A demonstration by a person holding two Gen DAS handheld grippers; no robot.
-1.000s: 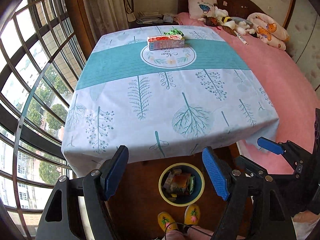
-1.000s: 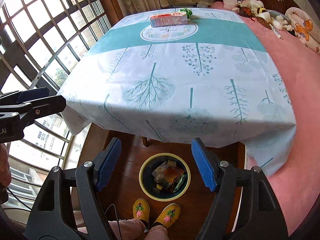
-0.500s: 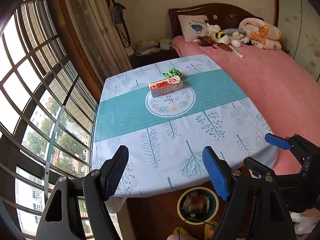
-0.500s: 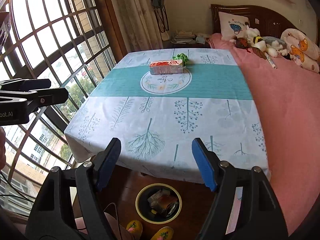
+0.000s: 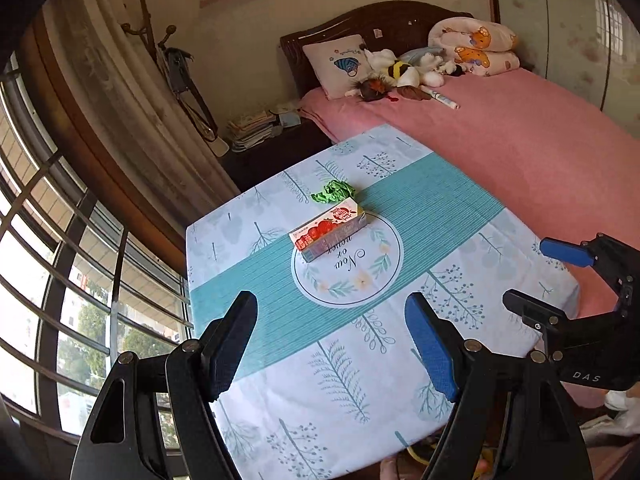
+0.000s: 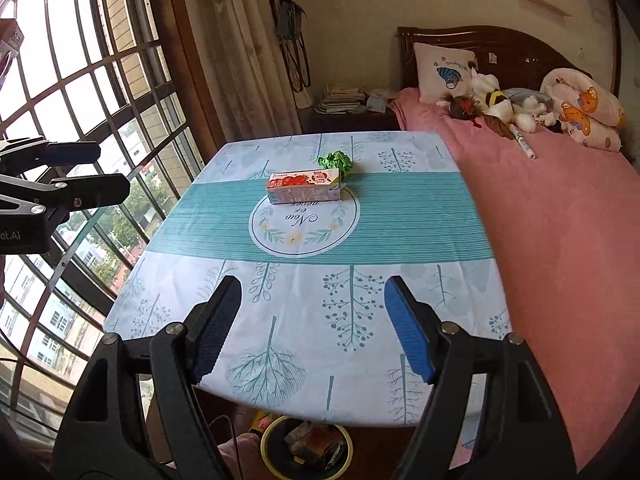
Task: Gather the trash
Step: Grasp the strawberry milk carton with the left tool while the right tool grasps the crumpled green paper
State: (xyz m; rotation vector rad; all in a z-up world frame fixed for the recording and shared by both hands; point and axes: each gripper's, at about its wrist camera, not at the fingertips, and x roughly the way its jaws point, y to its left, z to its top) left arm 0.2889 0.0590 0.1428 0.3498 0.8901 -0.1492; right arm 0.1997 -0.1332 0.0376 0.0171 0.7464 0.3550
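Left wrist view: left gripper (image 5: 331,340) hangs above the near part of the table (image 5: 500,296), jaws spread wide, nothing between the pads. Table wears a pale leaf-print cloth with a teal band. Juice carton (image 5: 328,229) lies flat at the far edge of the round emblem on that band; crumpled green paper (image 5: 334,192) sits just behind it, touching or nearly so. Right gripper (image 5: 560,280) shows at the right edge, over the table's side next to the pink bed (image 5: 520,148). Right wrist view: right gripper (image 6: 313,328) also released, fingers well apart and empty, over the near table (image 6: 440,280) edge. Carton (image 6: 304,187) and green paper (image 6: 336,162) lie well beyond the fingertips, mid-table. Below the near edge, on the floor, a yellow-rimmed bin (image 6: 267,446) holds scraps. Left gripper (image 6: 72,172) sits at the left against the window bars.
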